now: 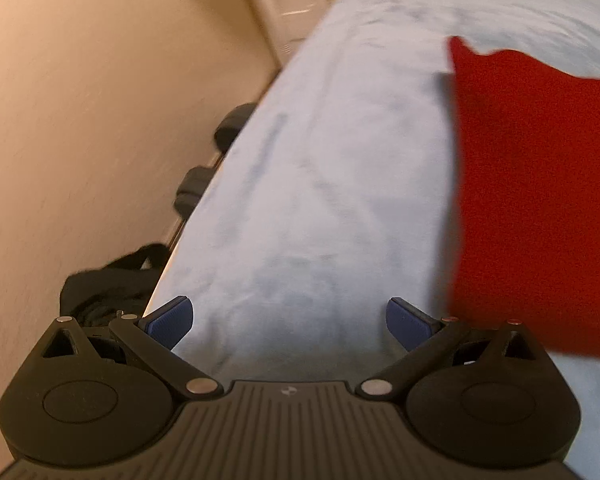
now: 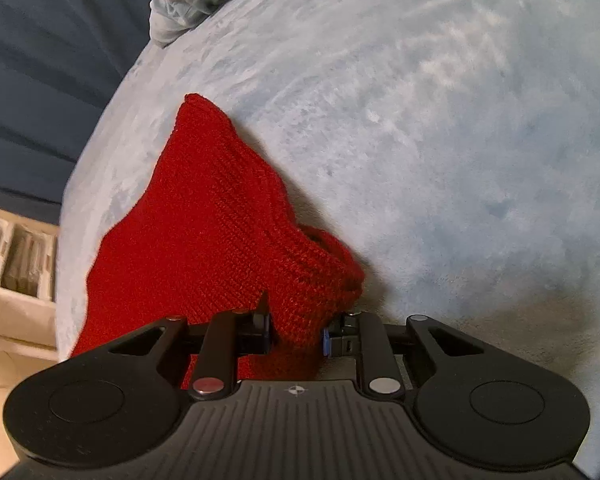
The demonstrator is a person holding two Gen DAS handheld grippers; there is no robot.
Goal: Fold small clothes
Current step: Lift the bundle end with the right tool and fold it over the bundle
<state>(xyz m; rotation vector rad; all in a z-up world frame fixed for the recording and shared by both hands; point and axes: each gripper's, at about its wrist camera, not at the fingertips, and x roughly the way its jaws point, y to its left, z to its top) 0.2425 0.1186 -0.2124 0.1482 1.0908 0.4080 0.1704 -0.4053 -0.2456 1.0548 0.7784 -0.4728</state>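
Covering nearly everything ahead of both sets of jaws, a pale blue fleece blanket (image 2: 440, 128) forms the work surface, with a beige floor (image 1: 80, 120) off its edge to the left gripper's (image 1: 290, 322) left, where dark bundled fabric (image 1: 108, 284) lies. That gripper's jaws stand wide apart over bare blanket, the red knit garment (image 2: 220, 232) just to their right. The right gripper's (image 2: 296, 338) jaws are pinched on the garment's near edge, the rest spreading ahead and leftward.

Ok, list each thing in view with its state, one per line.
Left gripper: open, empty, over the blanket.
Right gripper: shut on the red knit garment.
Red knit garment: one end lifted, rest draped on the blanket.
Light blue blanket: spread flat.
Black cloth: crumpled beside the blanket's edge.
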